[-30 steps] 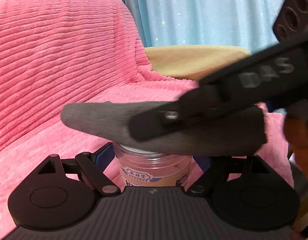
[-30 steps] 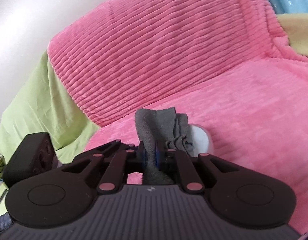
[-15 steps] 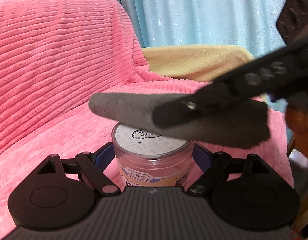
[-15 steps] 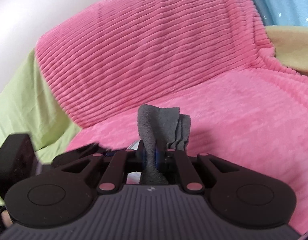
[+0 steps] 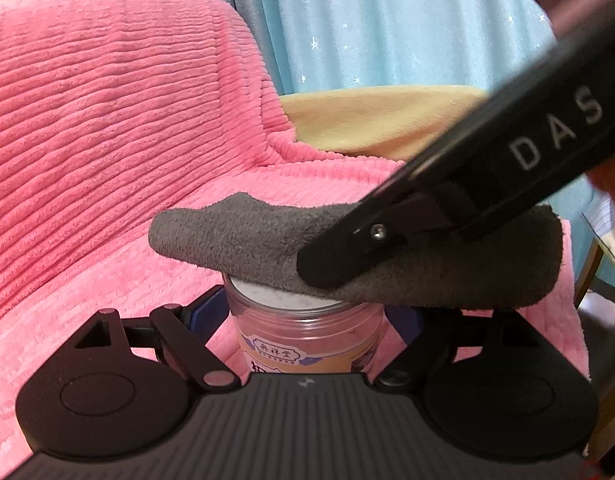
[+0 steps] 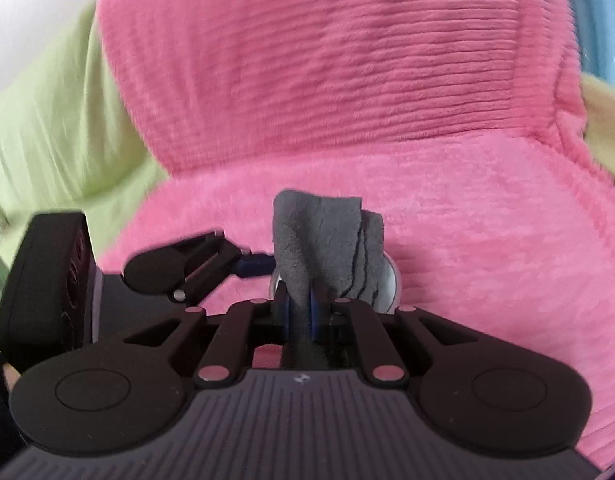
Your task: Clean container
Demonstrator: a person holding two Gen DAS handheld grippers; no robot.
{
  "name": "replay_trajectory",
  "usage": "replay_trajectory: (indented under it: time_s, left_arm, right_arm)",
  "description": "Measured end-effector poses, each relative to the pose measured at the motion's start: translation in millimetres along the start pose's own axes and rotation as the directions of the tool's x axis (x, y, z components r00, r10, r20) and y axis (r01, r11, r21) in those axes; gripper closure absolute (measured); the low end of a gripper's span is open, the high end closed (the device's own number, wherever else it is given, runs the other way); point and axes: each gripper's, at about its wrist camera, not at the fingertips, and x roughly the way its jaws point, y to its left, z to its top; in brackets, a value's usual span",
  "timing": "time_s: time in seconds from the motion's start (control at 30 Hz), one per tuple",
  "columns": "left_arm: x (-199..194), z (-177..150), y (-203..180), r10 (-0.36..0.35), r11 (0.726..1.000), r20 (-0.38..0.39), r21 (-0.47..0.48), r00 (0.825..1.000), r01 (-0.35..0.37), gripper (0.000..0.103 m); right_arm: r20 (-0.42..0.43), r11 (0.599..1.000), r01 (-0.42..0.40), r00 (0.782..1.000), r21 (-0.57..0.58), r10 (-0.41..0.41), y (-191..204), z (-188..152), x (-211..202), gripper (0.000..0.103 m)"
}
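Observation:
A clear plastic container point(image 5: 307, 340) with a white lid and a printed label stands on the pink blanket. My left gripper point(image 5: 307, 320) is shut on it, with a blue pad on either side. A folded grey cloth point(image 5: 247, 236) lies over most of the lid, leaving only the lid's near left edge in sight. My right gripper point(image 5: 327, 268) comes in from the upper right, shut on the cloth. In the right wrist view the cloth point(image 6: 319, 236) stands up between the right gripper's point(image 6: 299, 312) blue pads. The lid point(image 6: 387, 280) peeks out behind it, and the left gripper's finger point(image 6: 255, 266) is at its left.
A pink ribbed blanket point(image 5: 107, 140) covers the seat and backrest. A yellow cushion point(image 5: 367, 120) lies behind, before a pale blue starred curtain point(image 5: 387, 20). A green cover point(image 6: 47, 120) is at the left. A person's hand point(image 5: 611, 184) is at the right edge.
The cloth slid right and lifted off the lid half a second ago, then came back over most of it. The right gripper now slants more steeply. The left gripper and container stayed still.

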Motion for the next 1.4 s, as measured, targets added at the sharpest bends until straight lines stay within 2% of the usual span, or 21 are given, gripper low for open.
replay_trajectory:
  time_s: [0.07, 0.17, 0.3, 0.43, 0.57, 0.73, 0.87, 1.07, 1.27, 1.4]
  left_arm:
    - [0.5, 0.3, -0.9, 0.001, 1.0, 0.002, 0.008, 1.0, -0.001, 0.019]
    - [1.2, 0.2, -0.3, 0.0, 1.0, 0.002, 0.01, 1.0, 0.0, 0.019]
    - [2.7, 0.0, 2.7, -0.009, 1.0, 0.005, 0.001, 1.0, 0.009, 0.019]
    - [4.3, 0.0, 5.6, -0.015, 1.0, 0.007, -0.012, 1.0, 0.015, 0.019]
    - [4.1, -0.5, 6.2, -0.021, 1.0, 0.006, -0.011, 1.0, 0.021, 0.019]
    - [3.5, -0.7, 0.7, -0.015, 1.0, 0.006, 0.024, 1.0, 0.015, 0.019]
    - [4.8, -1.2, 2.6, -0.013, 1.0, 0.006, 0.011, 1.0, 0.013, 0.019]
    - [4.4, -1.8, 5.7, -0.019, 1.0, 0.003, 0.001, 1.0, 0.019, 0.019]
    - [3.9, -1.9, -0.5, -0.013, 0.999, 0.009, 0.037, 1.0, 0.013, 0.019]
    - [4.0, -2.1, 1.1, -0.013, 1.0, 0.012, 0.022, 1.0, 0.012, 0.019]
  right_arm:
    - [-0.084, 0.996, 0.039, 0.995, -0.08, -0.046, 7.9, 12.1, 1.8, 0.096]
    - [-0.193, 0.982, 0.06, 0.977, -0.181, -0.095, 16.7, 28.0, 8.5, 0.096]
    - [-0.272, 0.971, 0.057, 0.955, -0.232, -0.121, 21.1, 41.3, 16.0, 0.096]
    - [-0.221, 0.971, 0.068, 0.968, -0.227, -0.12, 14.4, 35.5, 9.6, 0.097]
    - [-0.15, 0.989, 0.055, 0.986, -0.139, -0.076, -9.0, 26.4, 5.3, 0.096]
    - [-0.192, 0.981, 0.057, 0.977, -0.188, -0.093, -9.7, 23.4, -3.1, 0.096]
    - [-0.18, 0.975, 0.113, 0.973, -0.193, -0.148, -14.3, 29.8, 2.7, 0.096]
    - [-0.128, 0.981, 0.118, 0.982, -0.156, -0.138, -10.0, 29.2, 6.7, 0.095]
    - [-0.152, 0.988, 0.08, 0.983, -0.135, -0.1, -19.5, 19.4, -10.0, 0.095]
    - [-0.15, 0.982, 0.141, 0.976, -0.126, -0.159, -18.0, 13.2, -18.8, 0.096]
